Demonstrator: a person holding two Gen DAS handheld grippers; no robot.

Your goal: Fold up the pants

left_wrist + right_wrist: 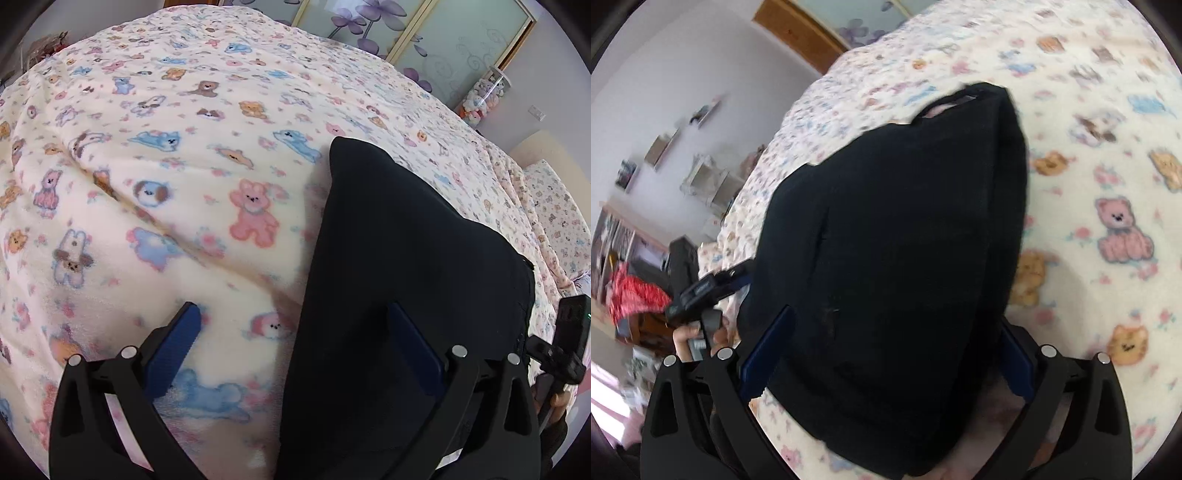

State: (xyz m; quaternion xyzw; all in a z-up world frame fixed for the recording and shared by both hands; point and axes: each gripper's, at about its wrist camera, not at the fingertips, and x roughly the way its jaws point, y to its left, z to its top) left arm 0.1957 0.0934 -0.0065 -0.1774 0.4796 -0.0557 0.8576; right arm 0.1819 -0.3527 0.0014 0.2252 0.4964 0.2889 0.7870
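Black pants (399,258) lie folded on the animal-print fleece blanket (155,177) covering the bed. Your left gripper (295,314) is spread wide, one finger over the pants and one over bare blanket. Your right gripper (890,317) is also spread, straddling the dark fabric without pinching it.

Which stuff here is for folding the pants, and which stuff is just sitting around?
For the job:
black pants
left gripper
right gripper
teddy-print blanket they lie on

Just around:
jar of plush toys
flowered wardrobe doors
wall shelves
red cloth
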